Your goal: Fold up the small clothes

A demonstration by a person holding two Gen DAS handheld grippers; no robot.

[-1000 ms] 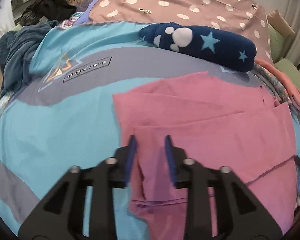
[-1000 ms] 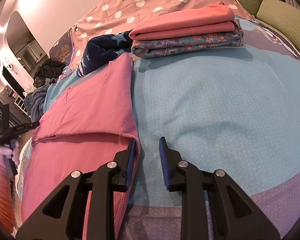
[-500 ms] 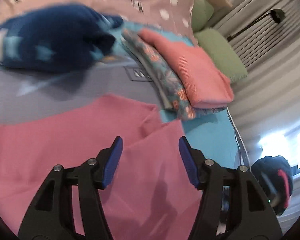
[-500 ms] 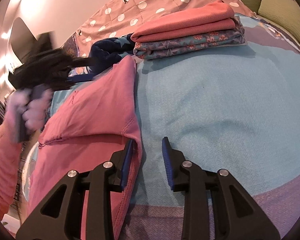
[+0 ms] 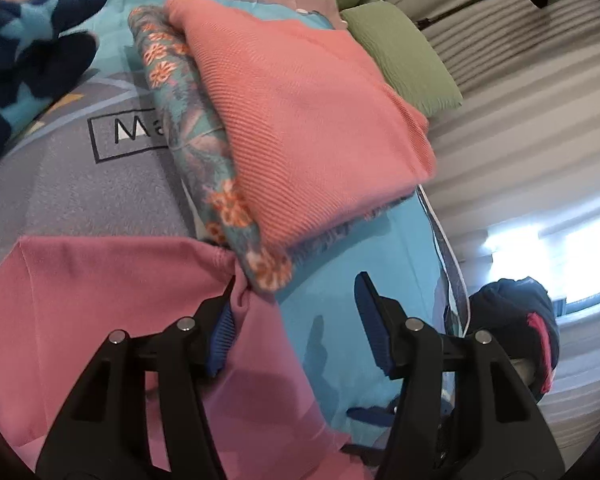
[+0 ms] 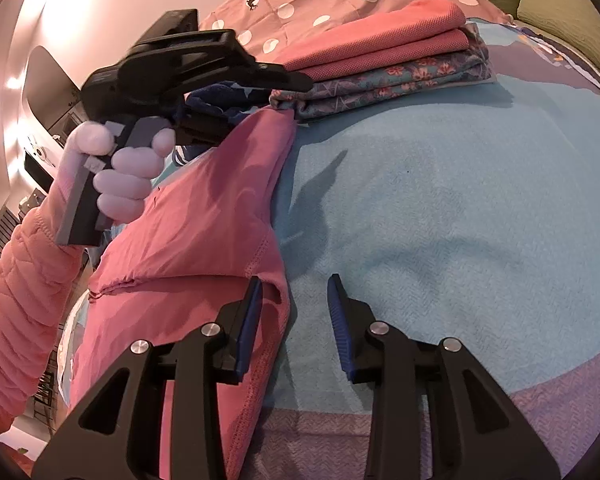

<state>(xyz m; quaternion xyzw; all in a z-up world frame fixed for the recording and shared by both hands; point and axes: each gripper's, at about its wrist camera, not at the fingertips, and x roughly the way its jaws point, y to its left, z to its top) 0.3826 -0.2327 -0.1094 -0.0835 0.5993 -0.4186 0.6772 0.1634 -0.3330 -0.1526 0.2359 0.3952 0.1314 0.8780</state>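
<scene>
My left claw (image 5: 296, 332) is closing, my right claw (image 6: 294, 316) spreading, neither pinching the pink garment (image 6: 204, 216), which lies at ten o'clock, limp and light, best gripped along its hemmed edge.

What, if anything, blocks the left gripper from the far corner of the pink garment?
Nothing visible does. The left gripper, closing, has the pink garment's corner fabric between its open jaws. The folded floral garment under the coral one lies right beside that corner, not in front of it.
</scene>
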